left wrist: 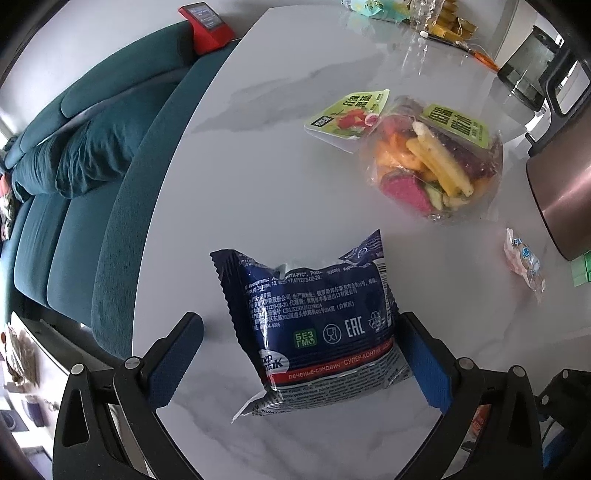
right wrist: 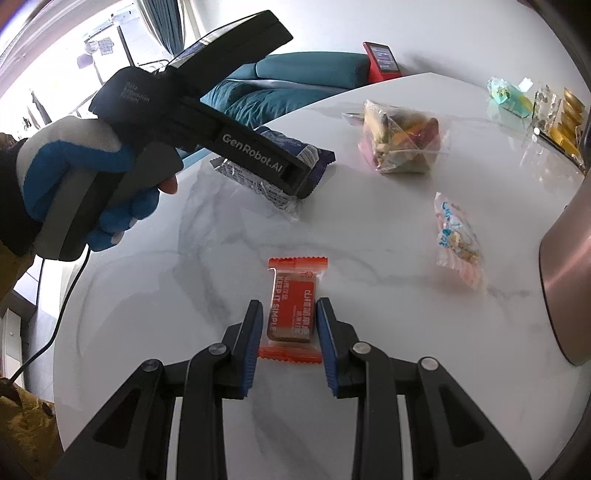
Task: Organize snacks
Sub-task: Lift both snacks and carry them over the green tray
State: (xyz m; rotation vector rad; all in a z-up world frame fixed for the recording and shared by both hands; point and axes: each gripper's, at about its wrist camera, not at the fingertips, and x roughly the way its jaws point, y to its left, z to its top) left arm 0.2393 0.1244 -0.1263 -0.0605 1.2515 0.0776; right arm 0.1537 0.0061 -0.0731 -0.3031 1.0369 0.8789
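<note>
Left gripper [left wrist: 301,363] spread wide astride dark blue crinkled foil biscuit packet [left wrist: 314,325], pads clear of both sides, likely lining up a grab; right gripper [right wrist: 287,338] narrowed on small orange plastic-wrapped snack bar [right wrist: 293,308] between its pads, apparently gripped for sorting.

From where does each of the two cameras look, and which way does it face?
Left wrist: sits on the left gripper, faces across the table toward the sofa; its open fingers flank the blue packet.
Right wrist: sits on the right gripper, looks down at the orange packet between its fingers; the gloved left hand shows.
Shared: blue packet, mixed snack bag, red device.
</note>
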